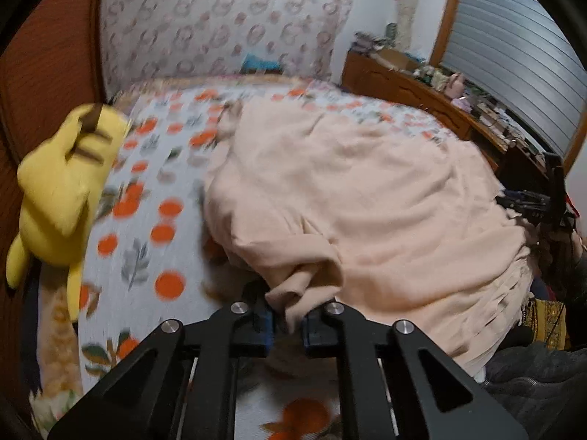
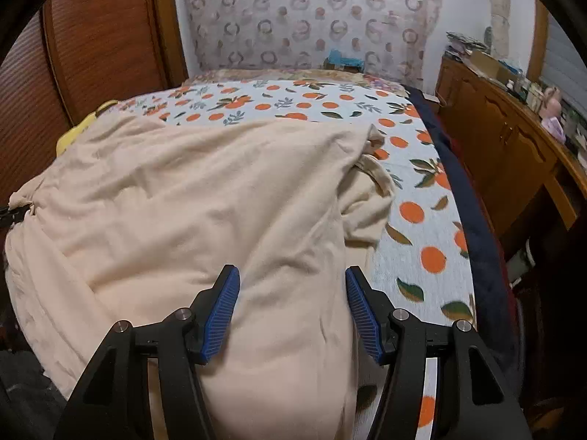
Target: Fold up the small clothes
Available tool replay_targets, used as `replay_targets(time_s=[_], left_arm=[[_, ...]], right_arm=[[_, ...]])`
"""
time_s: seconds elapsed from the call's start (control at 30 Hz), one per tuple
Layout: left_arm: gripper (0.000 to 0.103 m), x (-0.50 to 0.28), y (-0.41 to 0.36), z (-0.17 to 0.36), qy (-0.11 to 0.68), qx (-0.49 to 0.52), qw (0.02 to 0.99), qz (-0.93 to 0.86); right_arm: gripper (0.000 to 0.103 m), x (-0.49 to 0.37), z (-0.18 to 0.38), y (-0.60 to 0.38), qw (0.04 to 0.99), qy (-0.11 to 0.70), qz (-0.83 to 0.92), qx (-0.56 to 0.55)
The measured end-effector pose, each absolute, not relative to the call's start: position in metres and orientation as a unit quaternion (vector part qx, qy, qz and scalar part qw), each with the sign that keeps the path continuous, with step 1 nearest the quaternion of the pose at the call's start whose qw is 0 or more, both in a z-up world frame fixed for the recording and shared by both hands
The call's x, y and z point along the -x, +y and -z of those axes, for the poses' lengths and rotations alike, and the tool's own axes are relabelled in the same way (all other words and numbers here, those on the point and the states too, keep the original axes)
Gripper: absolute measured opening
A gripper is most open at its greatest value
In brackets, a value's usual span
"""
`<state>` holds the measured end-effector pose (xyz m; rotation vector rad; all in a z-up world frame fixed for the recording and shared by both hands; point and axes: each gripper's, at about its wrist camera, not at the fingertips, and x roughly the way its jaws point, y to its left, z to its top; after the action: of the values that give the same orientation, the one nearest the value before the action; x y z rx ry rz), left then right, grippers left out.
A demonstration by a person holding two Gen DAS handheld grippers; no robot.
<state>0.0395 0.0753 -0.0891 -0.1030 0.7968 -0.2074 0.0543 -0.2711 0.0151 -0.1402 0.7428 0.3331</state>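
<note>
Right wrist view, peach garment (image 2: 205,198) lying lengthwise up bedsheet (image 2: 414,220)

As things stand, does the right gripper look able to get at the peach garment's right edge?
Probably yes. The right gripper hangs over the peach garment with its jaws apart, nothing between them, and the edge beside the orange-print sheet lies uncovered just to its right.

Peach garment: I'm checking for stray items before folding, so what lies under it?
Under the peach garment only the orange-print bedsheet shows, around its edges. Whatever lies beneath its middle is covered.
</note>
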Motion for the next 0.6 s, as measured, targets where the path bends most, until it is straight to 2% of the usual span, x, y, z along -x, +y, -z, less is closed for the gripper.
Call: replay_targets(time_s=[0.23,0.6], left_arm=[[0.011,-0.056,0.013,0.021,0.315,0.028,0.931,0.181],[0.011,-0.092,-0.129,-0.03,0.297,-0.044,0.895,0.329]], right_arm=[[0.061,-0.018,-0.019,-0.286,0.921,0.356,-0.148,0.045],[0.061,0.019,-0.042,-0.328,0.938,0.32,-0.134,0.021]])
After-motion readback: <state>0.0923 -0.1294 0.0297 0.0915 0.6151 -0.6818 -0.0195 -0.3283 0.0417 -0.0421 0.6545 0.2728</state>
